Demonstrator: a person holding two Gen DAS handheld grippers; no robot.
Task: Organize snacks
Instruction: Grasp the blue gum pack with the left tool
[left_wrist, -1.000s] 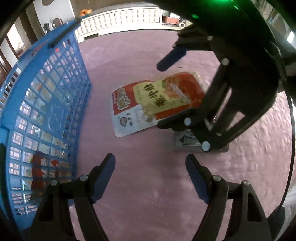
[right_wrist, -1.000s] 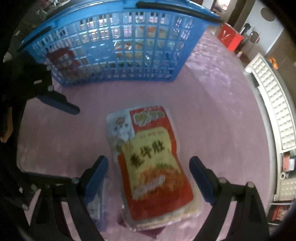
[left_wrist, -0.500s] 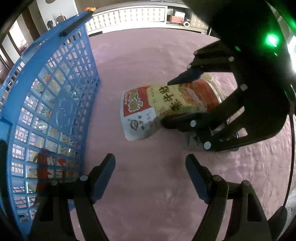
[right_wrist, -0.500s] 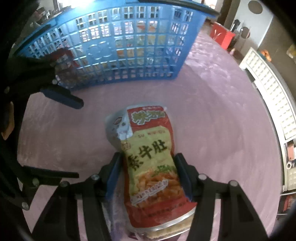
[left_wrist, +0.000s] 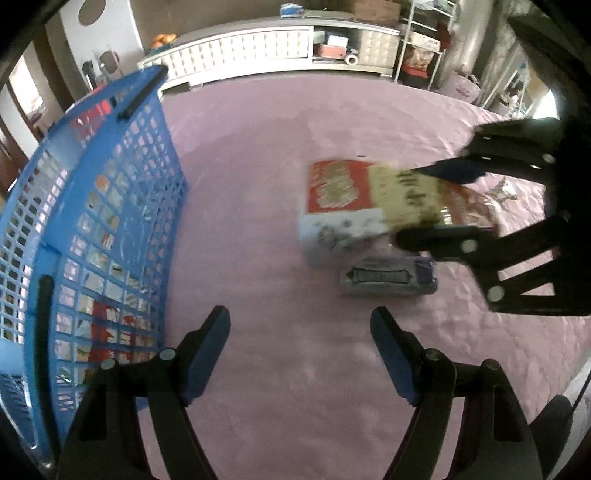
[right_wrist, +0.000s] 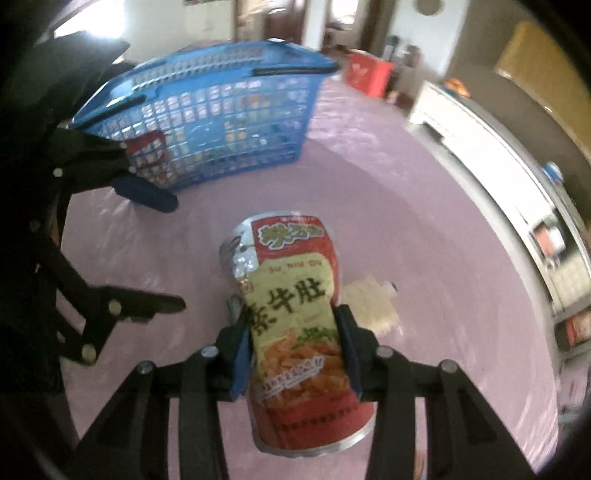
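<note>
Claws: two, the left claw (left_wrist: 300, 350) with its jaws apart and the right claw (right_wrist: 293, 350) clamped on a packet.
Baskets: one blue basket (left_wrist: 110, 206).
Red and yellow snack packets: one (right_wrist: 295, 314), held off the purple surface.
Grey-purple packets: one (left_wrist: 388, 277), lying flat below the held one.
Pale ridged packets: one (right_wrist: 371, 304).
Packets inside the basket: at least one red one (left_wrist: 107, 325); further count cannot be told through the mesh.

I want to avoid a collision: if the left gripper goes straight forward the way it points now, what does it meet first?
Probably only the purple cloth: the open left gripper points between the blue basket and the grey packet. Depth is unclear.
</note>
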